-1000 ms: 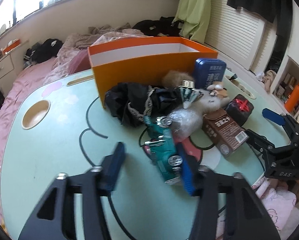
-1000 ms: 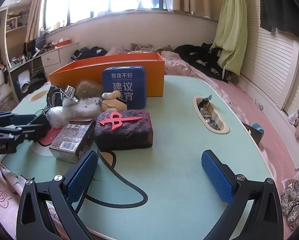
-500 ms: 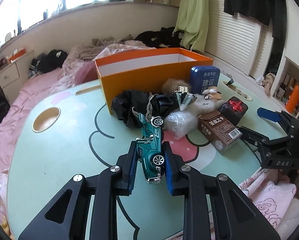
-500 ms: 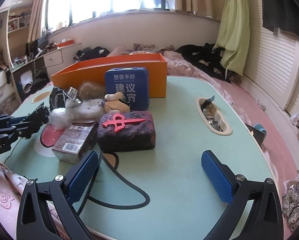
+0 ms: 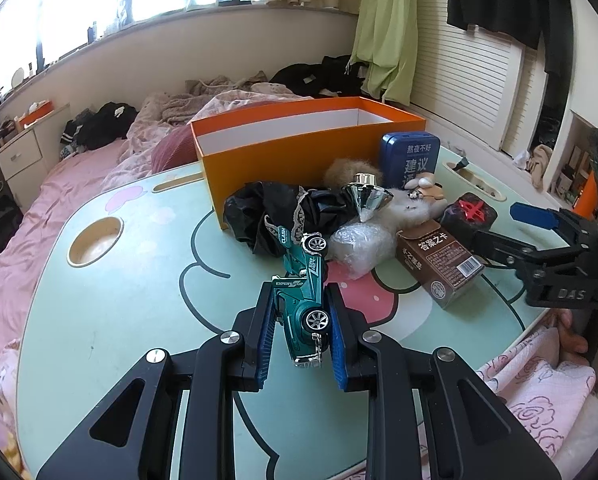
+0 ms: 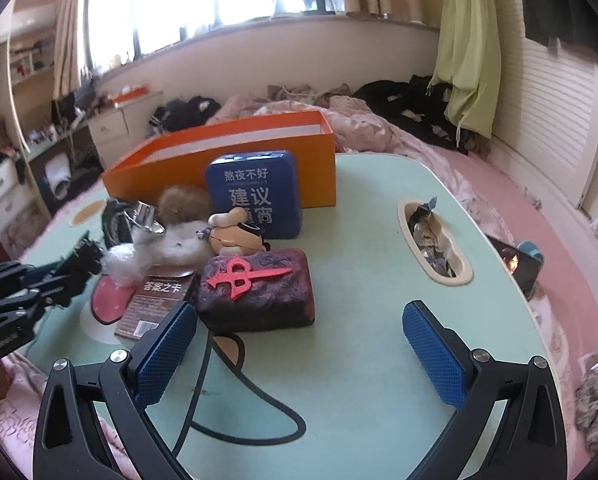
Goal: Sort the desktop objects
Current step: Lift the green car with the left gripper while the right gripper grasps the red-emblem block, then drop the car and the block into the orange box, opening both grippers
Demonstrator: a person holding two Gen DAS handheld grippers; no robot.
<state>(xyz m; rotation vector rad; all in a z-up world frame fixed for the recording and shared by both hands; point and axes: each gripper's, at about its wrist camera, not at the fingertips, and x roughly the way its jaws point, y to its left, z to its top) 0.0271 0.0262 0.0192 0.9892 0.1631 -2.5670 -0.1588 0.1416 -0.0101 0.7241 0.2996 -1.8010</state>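
Note:
My left gripper (image 5: 301,320) is shut on a green toy car (image 5: 305,280); its blue pads press on the car's rear half. The car is tilted on its side with its nose pointing away, toward the pile. An open orange box (image 5: 299,152) stands at the back of the mint-green table (image 5: 119,300). My right gripper (image 6: 299,312) is open and holds nothing, just in front of a dark red box with a red sword (image 6: 259,292). It shows at the right of the left wrist view, as right gripper (image 5: 511,232).
The pile holds black cloth (image 5: 267,212), a plastic-wrapped bundle (image 5: 359,244), a silver ornament (image 5: 365,196), a fluffy plush (image 5: 407,208), a brown card box (image 5: 439,264), a blue tin (image 6: 255,192) and a small figurine (image 6: 235,232). A cup recess (image 5: 95,236) and a wrapper-filled slot (image 6: 431,240) are sunk into the table.
My left gripper's jaws closed from wide open onto the green toy car and tipped it onto its side. The right gripper drifted slightly and stayed open.

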